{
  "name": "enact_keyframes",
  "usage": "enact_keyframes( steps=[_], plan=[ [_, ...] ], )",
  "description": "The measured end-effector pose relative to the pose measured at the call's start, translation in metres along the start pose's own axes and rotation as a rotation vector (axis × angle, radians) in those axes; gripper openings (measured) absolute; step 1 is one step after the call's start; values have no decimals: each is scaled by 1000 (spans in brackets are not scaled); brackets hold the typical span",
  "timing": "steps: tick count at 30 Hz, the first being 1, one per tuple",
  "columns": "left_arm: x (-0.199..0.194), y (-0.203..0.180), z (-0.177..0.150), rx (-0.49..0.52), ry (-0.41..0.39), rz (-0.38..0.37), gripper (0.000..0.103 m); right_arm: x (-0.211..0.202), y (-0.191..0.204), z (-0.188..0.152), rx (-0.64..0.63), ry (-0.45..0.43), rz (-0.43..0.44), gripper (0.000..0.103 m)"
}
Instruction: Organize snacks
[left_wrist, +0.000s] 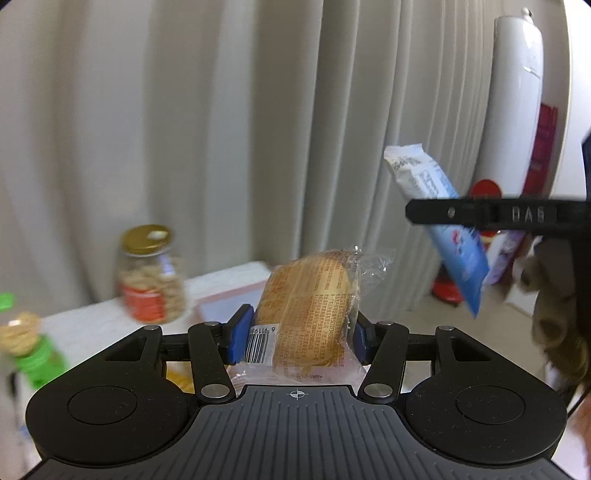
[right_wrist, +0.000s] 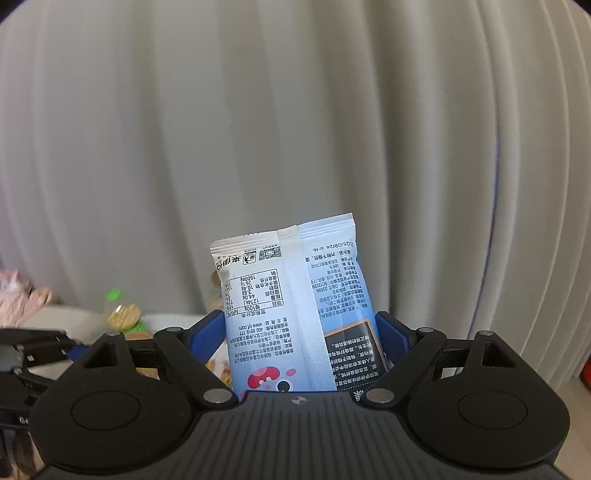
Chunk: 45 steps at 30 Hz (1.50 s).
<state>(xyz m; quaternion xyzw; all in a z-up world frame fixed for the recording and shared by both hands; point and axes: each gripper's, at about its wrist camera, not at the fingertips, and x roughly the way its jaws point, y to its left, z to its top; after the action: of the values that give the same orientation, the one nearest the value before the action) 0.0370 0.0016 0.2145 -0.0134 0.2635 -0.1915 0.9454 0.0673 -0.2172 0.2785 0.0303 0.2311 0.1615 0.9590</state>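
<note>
Left gripper (left_wrist: 301, 338) clamps my wrapped cake (left_wrist: 310, 314), right gripper (right_wrist: 301, 341) clamps the blue snack pouch (right_wrist: 295, 306), both mid-carry; next I need a drop spot.

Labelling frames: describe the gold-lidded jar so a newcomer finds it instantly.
Start at the pale curtain and drop to the white table in front of it. The glass jar stands there upright, left of the left gripper. Gold lid, red label; the nearby bottle is green.

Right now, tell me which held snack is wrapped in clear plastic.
The round golden cake in the left gripper. The right gripper holds an opaque blue-and-white packet.
</note>
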Motion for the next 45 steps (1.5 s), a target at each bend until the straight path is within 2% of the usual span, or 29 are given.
enact_keyframes(
  steps=[3, 5, 7, 8, 10, 12, 14, 15, 17, 19, 21, 24, 25, 28, 31, 35, 37, 41, 43, 45],
  plan=[
    [47, 18, 21, -63, 20, -83, 59, 24, -11, 5, -13, 12, -44, 87],
    [95, 47, 24, -219, 36, -152, 59, 47, -14, 7, -19, 31, -63, 87],
    [151, 70, 15, -315, 166, -163, 57, 76, -21, 7, 0, 67, -54, 87],
    [170, 84, 8, -378, 185, -138, 56, 94, -25, 8, 24, 96, -43, 87],
    [171, 105, -1, -446, 122, -140, 56, 129, -31, 5, 74, 163, -19, 87],
    [155, 121, -5, -428, 71, -124, 56, 165, -34, -2, 93, 223, 22, 87],
    [135, 129, -13, -363, 60, -40, 56, 203, -32, -11, 119, 300, 78, 88],
    [124, 132, -20, -319, 59, 22, 56, 224, -30, -15, 143, 349, 108, 89],
    [108, 141, -32, -274, 54, 99, 56, 270, -23, -24, 186, 463, 160, 89],
    [89, 155, -48, -257, 48, 167, 56, 291, -11, -29, 173, 493, 147, 89],
    [76, 173, -59, -250, 54, 236, 56, 295, 1, -29, 108, 488, 98, 89],
    [57, 189, -90, -259, 50, 342, 56, 273, 13, -39, 29, 493, 19, 89],
    [50, 193, -100, -266, 52, 352, 56, 266, 20, -40, 1, 498, 0, 89],
    [30, 204, -137, -296, 49, 322, 56, 239, 43, -41, -98, 498, -81, 89],
    [18, 206, -166, -326, 71, 271, 56, 222, 60, -41, -129, 486, -114, 89],
    [13, 196, -195, -348, 169, 164, 56, 238, 86, -34, -61, 519, -105, 89],
    [11, 190, -201, -335, 169, 161, 56, 251, 88, -37, -12, 552, -103, 89],
    [2, 184, -202, -367, 118, 210, 56, 252, 73, -48, 55, 587, -82, 89],
    [-1, 183, -200, -403, 111, 267, 56, 250, 85, -46, 5, 568, -43, 89],
    [-6, 183, -196, -414, 105, 334, 56, 249, 120, -46, -124, 524, 14, 89]
  ],
)
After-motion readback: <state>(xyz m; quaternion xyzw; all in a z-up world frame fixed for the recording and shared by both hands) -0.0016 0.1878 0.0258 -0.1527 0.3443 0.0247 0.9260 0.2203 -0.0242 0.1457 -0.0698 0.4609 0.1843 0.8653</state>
